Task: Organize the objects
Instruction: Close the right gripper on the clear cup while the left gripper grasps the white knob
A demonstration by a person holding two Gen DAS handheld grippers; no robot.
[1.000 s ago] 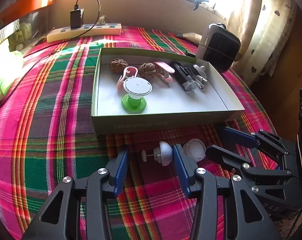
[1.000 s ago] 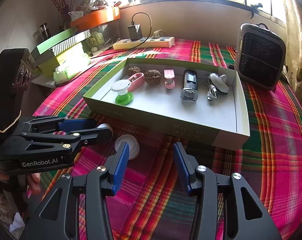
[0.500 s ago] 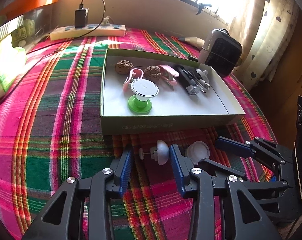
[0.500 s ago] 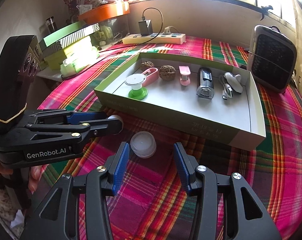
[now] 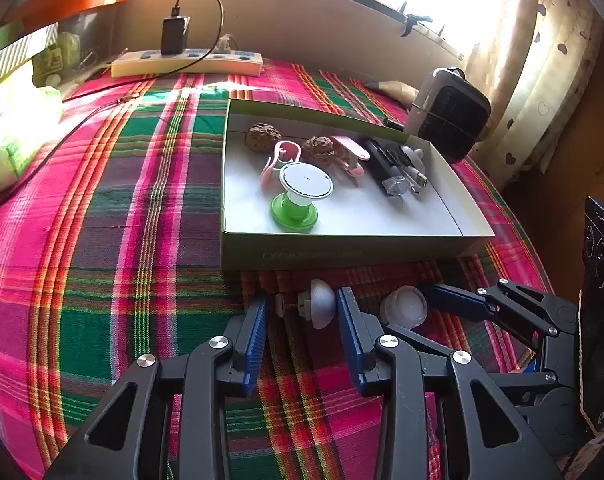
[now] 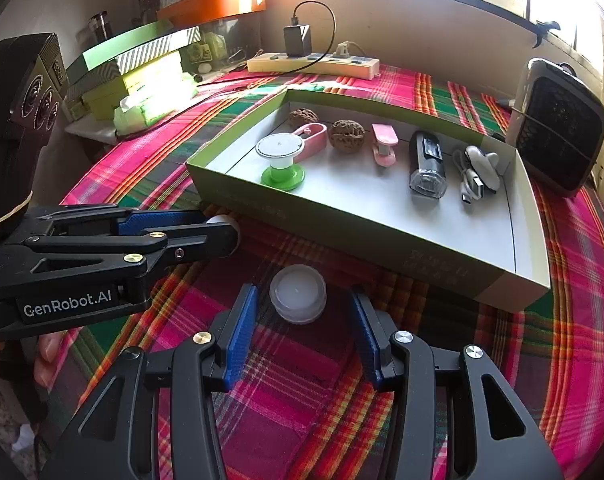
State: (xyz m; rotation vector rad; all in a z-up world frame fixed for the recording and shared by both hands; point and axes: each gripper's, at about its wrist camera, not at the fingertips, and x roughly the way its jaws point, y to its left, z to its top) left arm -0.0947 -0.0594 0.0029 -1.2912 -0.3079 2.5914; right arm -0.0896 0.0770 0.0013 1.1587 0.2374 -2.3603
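Several items already laid in green tray (image 6: 382, 256). White knob (image 5: 317, 309) bracketed by closing left tool (image 5: 302, 312), ungripped; candle cup (image 6: 297, 298) framed by half-open, empty right tool (image 6: 304, 312).

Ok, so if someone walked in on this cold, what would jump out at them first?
Probably the loud pink and green plaid cloth over the whole table, with the shallow box of small items at its middle. In front of the box, the left gripper is closing around a small white mushroom-shaped piece, pads not yet pressing, while the open right gripper straddles a round white lid.
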